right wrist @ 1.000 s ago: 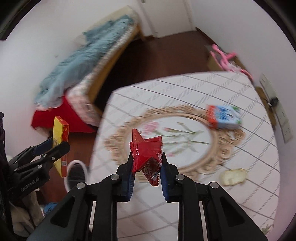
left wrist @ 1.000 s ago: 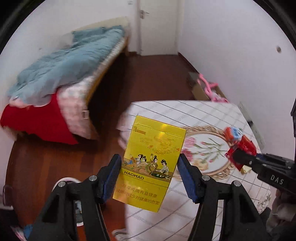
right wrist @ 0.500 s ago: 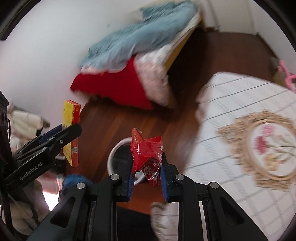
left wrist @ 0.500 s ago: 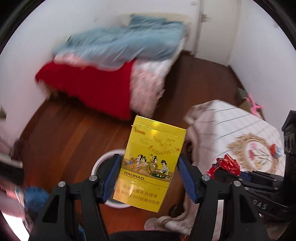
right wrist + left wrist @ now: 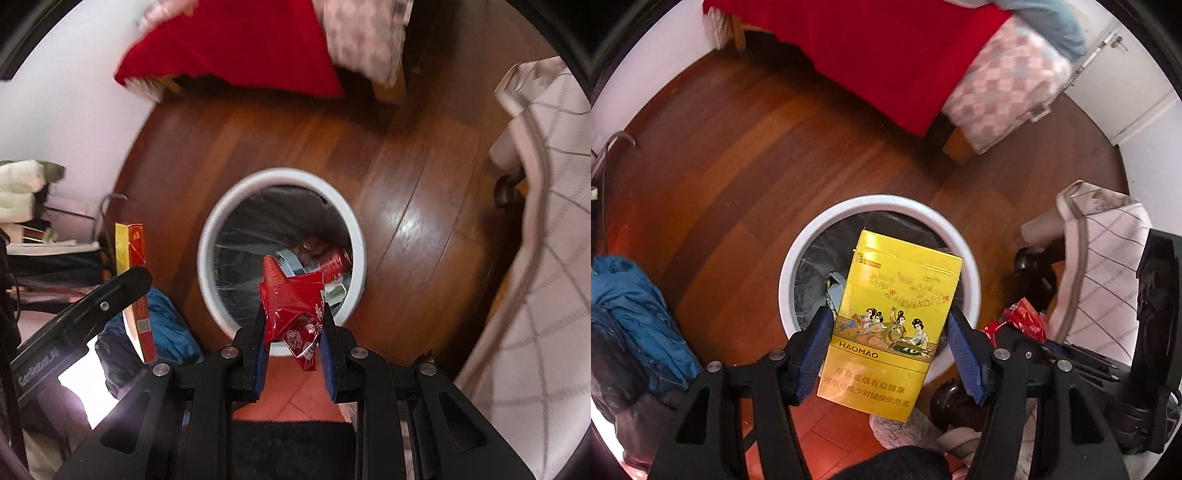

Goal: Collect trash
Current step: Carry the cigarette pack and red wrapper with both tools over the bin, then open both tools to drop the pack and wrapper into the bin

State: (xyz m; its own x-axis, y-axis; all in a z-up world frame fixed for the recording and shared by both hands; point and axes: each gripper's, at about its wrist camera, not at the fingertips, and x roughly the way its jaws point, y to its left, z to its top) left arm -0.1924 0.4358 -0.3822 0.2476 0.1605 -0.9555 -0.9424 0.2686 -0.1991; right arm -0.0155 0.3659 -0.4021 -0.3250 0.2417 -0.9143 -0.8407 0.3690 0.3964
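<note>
I am holding a yellow HAOMAO cigarette pack [image 5: 886, 325] in my left gripper [image 5: 888, 350] and a red wrapper [image 5: 295, 314] in my right gripper [image 5: 293, 347], both over the white trash bin [image 5: 354, 236]

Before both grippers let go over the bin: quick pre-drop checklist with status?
1. Left gripper shut on the yellow cigarette pack: ok.
2. Right gripper shut on the red wrapper: ok.
3. Pack lined up over the white bin: ok in the left wrist view; the right wrist view shows the pack off to the side of the bin, so true alignment: cannot tell.
4. Wrapper over the bin opening: cannot tell; it sits over the near rim, its lower part outside.
5. Bin has room: ok, liner visible, a few items at the bottom.
6. Grippers apart from each other: ok.
</note>
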